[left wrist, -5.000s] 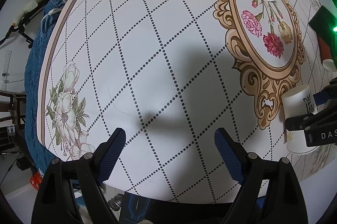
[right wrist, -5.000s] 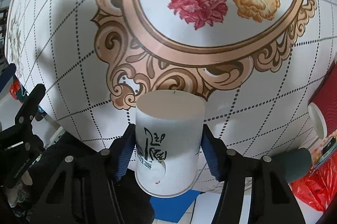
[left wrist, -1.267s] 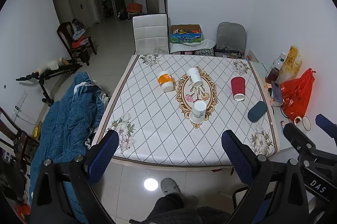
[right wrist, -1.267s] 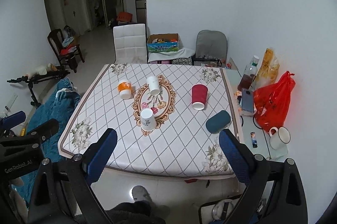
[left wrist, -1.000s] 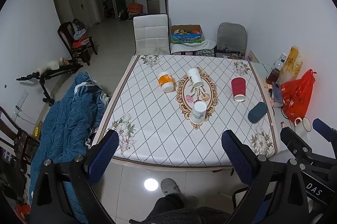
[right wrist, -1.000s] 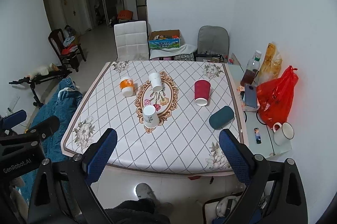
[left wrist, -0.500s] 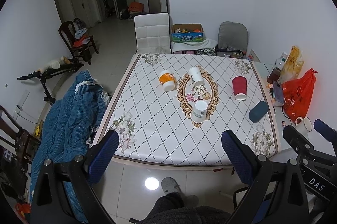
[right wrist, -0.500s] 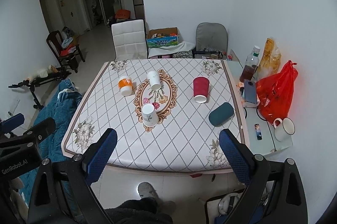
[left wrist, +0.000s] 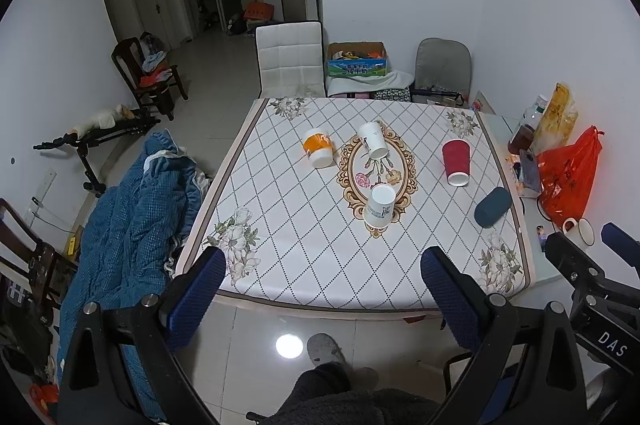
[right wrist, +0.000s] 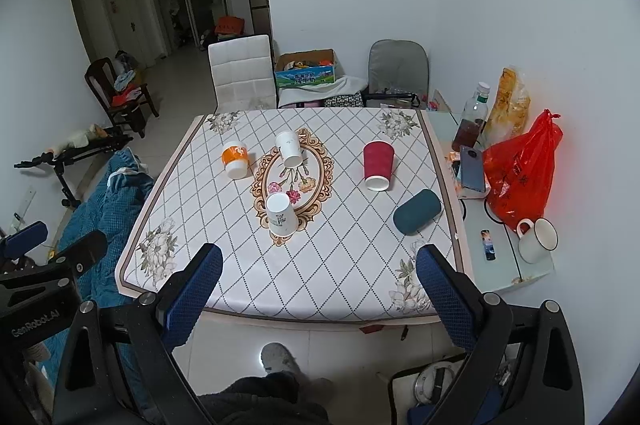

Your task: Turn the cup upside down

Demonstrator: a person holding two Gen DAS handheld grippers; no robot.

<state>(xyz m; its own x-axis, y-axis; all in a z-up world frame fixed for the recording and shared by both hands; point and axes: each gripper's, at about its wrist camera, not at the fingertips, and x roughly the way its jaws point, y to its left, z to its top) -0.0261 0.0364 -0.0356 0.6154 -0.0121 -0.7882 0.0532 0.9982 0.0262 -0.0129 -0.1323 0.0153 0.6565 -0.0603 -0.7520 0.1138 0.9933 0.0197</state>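
A white paper cup (left wrist: 380,205) stands upside down at the near end of the oval floral medallion on the table; it also shows in the right wrist view (right wrist: 281,213). My left gripper (left wrist: 322,289) is open and empty, held high and well back from the table's near edge. My right gripper (right wrist: 318,281) is open and empty too, also far back from the table. A second white cup (right wrist: 289,148), an orange cup (right wrist: 235,158) and a red cup (right wrist: 377,164) stand upside down farther away.
A teal cylinder (right wrist: 416,211) lies near the table's right edge (right wrist: 448,185). A glass side shelf (right wrist: 512,265) holds a red bag (right wrist: 520,173), mug (right wrist: 536,239), phone and bottle. A blue quilt (left wrist: 132,225) lies left. Chairs stand behind the table. My feet are below.
Five seconds ago my right gripper was shut on the white cup just above the table. Now the cup stands free and both grippers are far back. In the last second, almost nothing moved.
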